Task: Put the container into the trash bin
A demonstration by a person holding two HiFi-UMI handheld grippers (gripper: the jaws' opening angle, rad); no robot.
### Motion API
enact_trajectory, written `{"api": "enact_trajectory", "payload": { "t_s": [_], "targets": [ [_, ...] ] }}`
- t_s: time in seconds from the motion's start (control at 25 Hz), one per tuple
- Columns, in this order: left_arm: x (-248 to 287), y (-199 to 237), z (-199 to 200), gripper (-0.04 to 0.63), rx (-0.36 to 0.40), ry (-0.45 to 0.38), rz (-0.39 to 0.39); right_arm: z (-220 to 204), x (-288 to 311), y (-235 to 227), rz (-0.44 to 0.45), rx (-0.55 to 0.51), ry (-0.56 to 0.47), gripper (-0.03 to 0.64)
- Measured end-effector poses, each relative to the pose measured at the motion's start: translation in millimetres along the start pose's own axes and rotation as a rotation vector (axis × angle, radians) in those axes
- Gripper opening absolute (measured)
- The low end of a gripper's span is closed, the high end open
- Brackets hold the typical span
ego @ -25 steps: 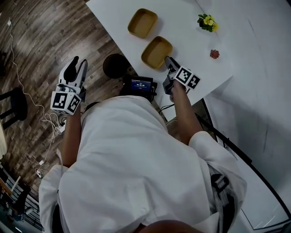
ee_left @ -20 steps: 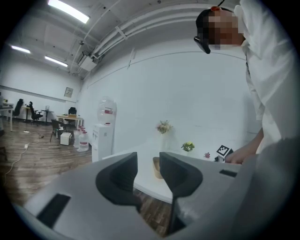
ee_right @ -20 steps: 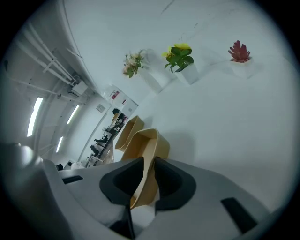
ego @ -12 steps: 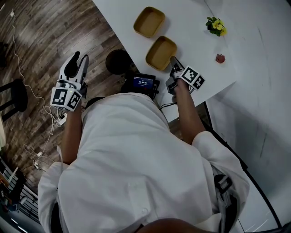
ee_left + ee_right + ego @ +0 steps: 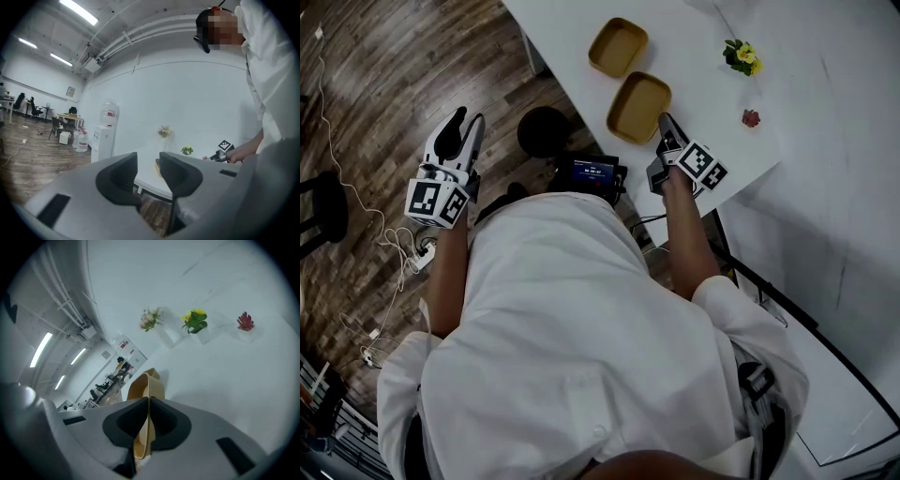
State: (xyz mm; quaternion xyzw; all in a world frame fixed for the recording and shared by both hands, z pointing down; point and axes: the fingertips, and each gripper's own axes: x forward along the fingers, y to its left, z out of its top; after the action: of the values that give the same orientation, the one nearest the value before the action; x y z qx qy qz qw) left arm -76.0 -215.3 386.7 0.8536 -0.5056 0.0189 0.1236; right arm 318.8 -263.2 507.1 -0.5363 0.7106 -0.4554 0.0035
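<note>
At the near edge of the white table (image 5: 703,94): tan container (image 5: 637,103) pinched by its rim in your right gripper (image 5: 664,124).

The jaws are closed tight on the thin rim nearest you, with the container reaching away from the gripper over the table. A second tan container (image 5: 617,47) sits just beyond it. A yellow flower (image 5: 738,53) and a small red plant (image 5: 751,117) stand well apart to the right. The dark round trash bin (image 5: 542,131) is on the wood floor just off the table edge, left of the held container, with a small screen device (image 5: 592,172) near it. Your left gripper (image 5: 467,120) hangs over the floor beyond the bin, jaws wide apart and empty.
</note>
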Motion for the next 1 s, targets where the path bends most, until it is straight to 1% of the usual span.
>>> {"api": "enact_trajectory", "payload": {
  "t_s": [0.16,0.24,0.36,0.44,0.56,0.68,0.76,0.84,1.0],
  "targets": [
    [-30.0,14.3,9.1,0.14,0.017,-0.035,-0.014,-1.3,-9.4,50.4,0.034,-0.088,-0.049,0.041],
    [-48.0,21.5,13.8,0.14,0.05,-0.042,-0.016,-6.0,-11.8,77.3,0.052,-0.127,-0.07,0.041],
    [-75.4,34.7,13.6,0.14,0.12,-0.029,-0.024,-21.8,-5.7,116.5,0.085,-0.164,-0.077,0.041],
    [-93.8,44.9,9.5,0.14,0.132,-0.023,-0.028,-37.4,2.7,140.2,0.106,-0.201,-0.067,0.041],
    [-118.4,56.2,-4.8,0.14,0.104,-0.013,-0.03,-65.0,13.6,166.0,0.147,-0.208,-0.052,0.041],
    [-130.4,61.1,-24.4,0.14,0.075,0.011,-0.051,-93.4,30.3,178.5,0.178,-0.22,-0.024,0.041],
    [-133.5,62.5,-39.5,0.14,0.05,0.028,-0.066,-113.0,42.1,181.6,0.187,-0.231,0.005,0.041],
    [-135.8,65.3,-55.9,0.14,0.029,0.039,-0.063,-133.4,52.8,182.7,0.2,-0.234,0.031,0.041],
    [-131.0,74.2,-95.0,0.14,0.021,0.074,-0.047,-176.9,75.4,168.2,0.21,-0.206,0.077,0.041]
  ]
}}
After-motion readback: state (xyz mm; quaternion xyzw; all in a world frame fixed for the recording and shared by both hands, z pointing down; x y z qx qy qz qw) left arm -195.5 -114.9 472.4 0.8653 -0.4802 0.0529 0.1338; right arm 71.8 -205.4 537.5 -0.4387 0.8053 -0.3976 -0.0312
